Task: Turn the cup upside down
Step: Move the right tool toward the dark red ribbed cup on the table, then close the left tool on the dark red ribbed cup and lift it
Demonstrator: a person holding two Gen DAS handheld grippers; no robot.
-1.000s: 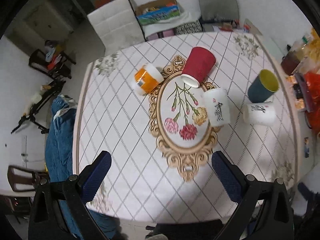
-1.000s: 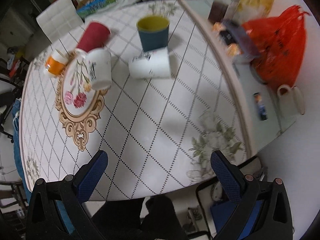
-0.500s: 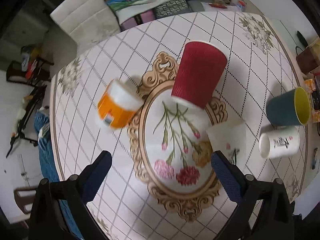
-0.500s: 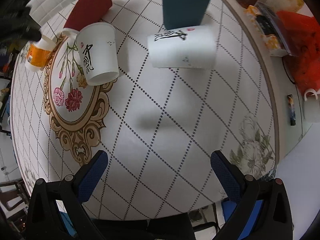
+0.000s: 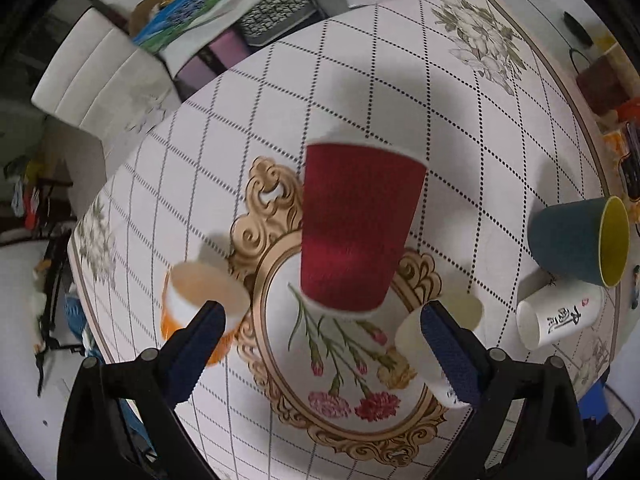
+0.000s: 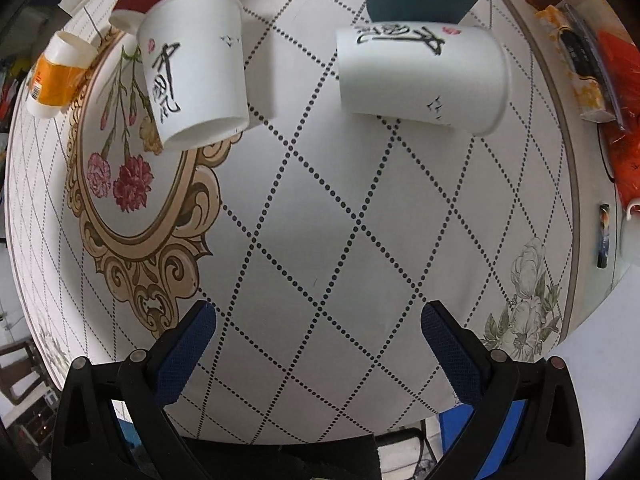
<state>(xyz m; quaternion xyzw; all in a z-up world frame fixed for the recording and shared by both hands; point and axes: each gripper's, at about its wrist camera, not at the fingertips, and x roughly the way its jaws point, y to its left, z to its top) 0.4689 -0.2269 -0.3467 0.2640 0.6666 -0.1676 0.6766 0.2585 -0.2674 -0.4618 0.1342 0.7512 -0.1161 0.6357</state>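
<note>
**A:** Red paper cup [image 5: 356, 224], that's the one I'd take for the job. It lies on its side on the table [image 5: 480, 120], partly over the far end of the gilt oval flower print [image 5: 340, 360].

**B:** Which way does it point?

**A:** Its long axis runs almost straight away from the left gripper [image 5: 322, 312]. The narrow end with the white ring is nearest, so I read that as the base, with the wider mouth facing the far side. That's a judgement, since the inside isn't visible.

**B:** Why is the gripper held there?

**A:** Its fingers are spread wide with nothing between them, and the cup sits centred in the gap ahead. That looks like lining up to take the body across its width, which would leave the wrist free to swing the mouth down.

**B:** And around it?

**A:** An orange cup [image 5: 188, 304] is just behind the left finger. A white cup [image 6: 196, 68], seemingly mouth-down already, is close on the other side, so there's little room to tip. A second white cup [image 6: 420, 76] lies sideways, just in front of the upright teal cup [image 5: 568, 240].

**B:** The right gripper [image 6: 318, 314]?

**A:** Also wide open and empty, over bare cloth, well short of that sideways white cup
</note>
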